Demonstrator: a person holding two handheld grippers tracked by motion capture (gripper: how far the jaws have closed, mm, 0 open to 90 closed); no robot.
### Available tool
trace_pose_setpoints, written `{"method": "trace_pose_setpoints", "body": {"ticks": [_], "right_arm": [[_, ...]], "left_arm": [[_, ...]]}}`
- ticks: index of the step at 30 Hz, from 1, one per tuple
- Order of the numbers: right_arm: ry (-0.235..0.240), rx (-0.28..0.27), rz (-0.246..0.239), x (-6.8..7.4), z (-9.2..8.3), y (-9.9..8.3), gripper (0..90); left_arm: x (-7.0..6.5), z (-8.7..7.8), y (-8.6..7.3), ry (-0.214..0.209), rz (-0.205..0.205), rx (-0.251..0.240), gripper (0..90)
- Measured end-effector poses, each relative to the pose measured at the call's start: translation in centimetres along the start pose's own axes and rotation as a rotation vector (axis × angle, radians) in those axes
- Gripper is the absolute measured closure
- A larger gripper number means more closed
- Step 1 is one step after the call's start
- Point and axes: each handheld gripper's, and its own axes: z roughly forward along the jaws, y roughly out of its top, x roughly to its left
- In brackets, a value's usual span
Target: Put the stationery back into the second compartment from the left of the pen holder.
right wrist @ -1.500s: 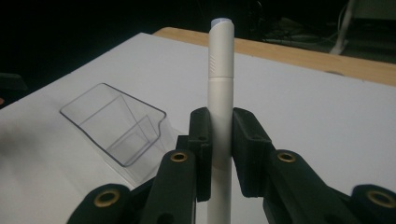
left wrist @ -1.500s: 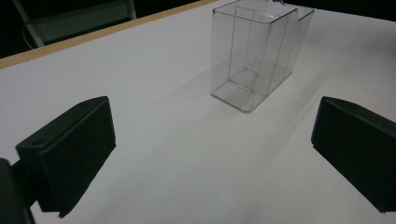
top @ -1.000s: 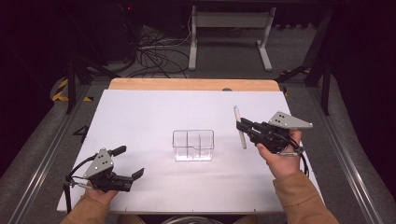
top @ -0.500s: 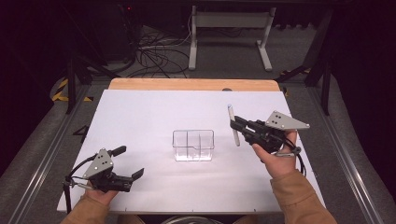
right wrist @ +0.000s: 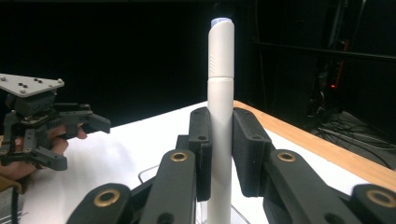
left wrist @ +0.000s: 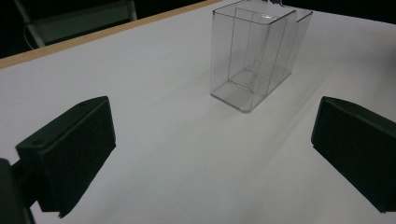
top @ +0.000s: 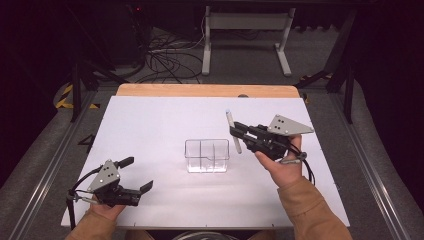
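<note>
Right gripper [top: 239, 137] clamps my upright white plastic pen [top: 233, 131], long axis near vertical. Clear plastic divided box [top: 207, 155] sits just left and nearer; left gripper [top: 134, 175] idles open, farther off.

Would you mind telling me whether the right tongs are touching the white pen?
Touching. In the right gripper view, both pads of the right tongs press against the white pen, clamping it upright.
</note>
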Motion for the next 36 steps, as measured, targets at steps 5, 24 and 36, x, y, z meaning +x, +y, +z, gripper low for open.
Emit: {"method": "trace_pose_setpoints", "body": {"ticks": [5,24,36], "right_arm": [[0.026,-0.004,-0.004,0.5,1.4,0.1,78.8],[0.076,-0.017,0.004,1.6,5.6,-0.6,78.7],[0.079,-0.013,0.009,1.8,7.9,-2.0,78.7]], "left_arm": [[0.0,0.1,0.0,-0.004,-0.006,-0.001,0.5],[0.0,0.2,0.0,-0.008,-0.003,-0.001,0.5],[0.1,0.1,0.0,-0.011,0.002,0.0,0.5]]}}
